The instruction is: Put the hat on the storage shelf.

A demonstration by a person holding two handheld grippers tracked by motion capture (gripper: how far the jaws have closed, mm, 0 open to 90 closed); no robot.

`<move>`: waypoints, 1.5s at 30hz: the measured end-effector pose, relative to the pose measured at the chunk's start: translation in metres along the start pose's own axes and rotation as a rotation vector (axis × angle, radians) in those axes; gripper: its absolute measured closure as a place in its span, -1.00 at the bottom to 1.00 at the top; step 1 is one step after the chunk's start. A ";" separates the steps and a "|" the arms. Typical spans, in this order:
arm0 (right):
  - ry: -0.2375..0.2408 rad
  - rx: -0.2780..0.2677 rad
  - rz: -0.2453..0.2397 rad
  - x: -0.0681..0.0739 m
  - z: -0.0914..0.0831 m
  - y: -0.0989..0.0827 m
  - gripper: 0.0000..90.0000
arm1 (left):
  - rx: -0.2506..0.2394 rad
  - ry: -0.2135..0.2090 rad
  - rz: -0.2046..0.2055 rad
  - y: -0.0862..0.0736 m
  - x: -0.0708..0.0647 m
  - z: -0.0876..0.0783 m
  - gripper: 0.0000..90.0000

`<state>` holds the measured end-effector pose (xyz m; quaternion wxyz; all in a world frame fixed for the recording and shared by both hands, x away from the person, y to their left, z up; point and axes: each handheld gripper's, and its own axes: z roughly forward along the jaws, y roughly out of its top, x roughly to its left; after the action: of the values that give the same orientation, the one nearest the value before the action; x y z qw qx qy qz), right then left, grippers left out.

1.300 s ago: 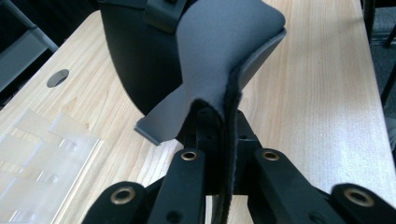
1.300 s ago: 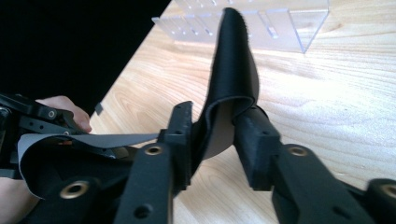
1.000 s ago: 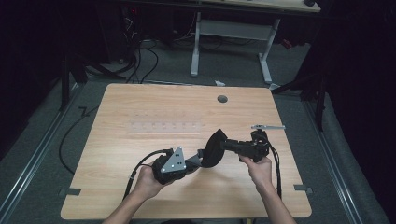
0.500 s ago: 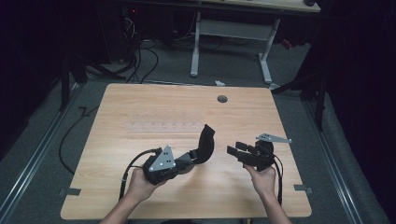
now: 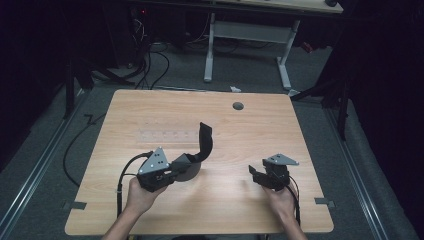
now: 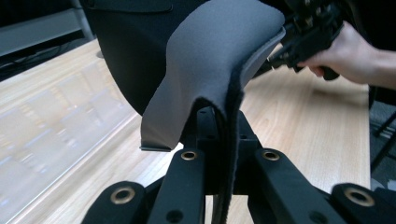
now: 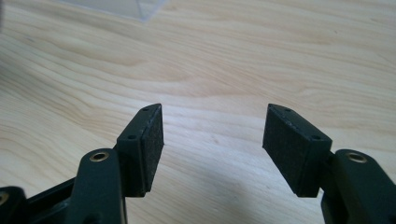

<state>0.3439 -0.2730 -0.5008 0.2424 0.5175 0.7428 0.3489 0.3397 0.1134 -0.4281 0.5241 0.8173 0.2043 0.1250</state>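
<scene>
Wooden desk [image 5: 150,120] at centre: a curved foam pad [image 5: 204,142] was clamped upright by the left claw [image 5: 187,162] for handling; the right claw [image 5: 256,176] was held apart, parted and empty.

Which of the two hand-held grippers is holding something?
The left hand-held gripper: its jaws are shut on a curved black pad, lifted above the table. The right hand-held gripper is open and empty.

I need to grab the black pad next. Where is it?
The black pad is clamped in the left gripper, curling up above the table's front-left area in the high view, left of the open right gripper.
</scene>
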 end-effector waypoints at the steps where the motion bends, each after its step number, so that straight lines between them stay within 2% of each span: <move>1: -0.013 0.006 0.000 -0.001 0.001 -0.002 -0.15 | -0.006 0.005 -0.009 -0.001 0.002 -0.002 0.92; 6: -0.060 0.010 0.005 -0.006 0.006 -0.007 -0.15 | -0.030 0.034 -0.050 -0.004 0.011 -0.010 0.92; 15: -0.099 0.061 -0.025 -0.005 0.016 -0.015 -0.12 | -0.046 0.081 -0.070 -0.002 0.024 -0.023 0.92; 22: -0.088 0.076 -0.017 -0.007 0.019 -0.019 -0.12 | -0.068 0.117 -0.109 -0.003 0.038 -0.033 0.92; 25: -0.078 0.059 -0.002 -0.009 0.019 -0.022 -0.12 | -0.076 0.136 -0.122 -0.003 0.043 -0.038 0.92; 28: -0.060 0.064 0.031 -0.012 0.020 -0.022 -0.13 | -0.085 0.151 -0.124 -0.002 0.047 -0.042 0.92; 33: -0.062 0.062 0.028 -0.012 0.020 -0.022 -0.14 | -0.093 0.173 -0.129 -0.002 0.056 -0.047 0.92; 35: -0.062 0.062 0.026 -0.012 0.021 -0.022 -0.14 | -0.087 0.190 -0.124 -0.001 0.060 -0.050 0.92; 45: -0.061 0.063 0.027 -0.012 0.021 -0.022 -0.14 | -0.100 0.287 -0.147 0.000 0.084 -0.061 0.92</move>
<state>0.3495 -0.2833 -0.5309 0.2441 0.5452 0.7385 0.3127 0.3880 0.2017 -0.4035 0.5375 0.7467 0.3297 0.2119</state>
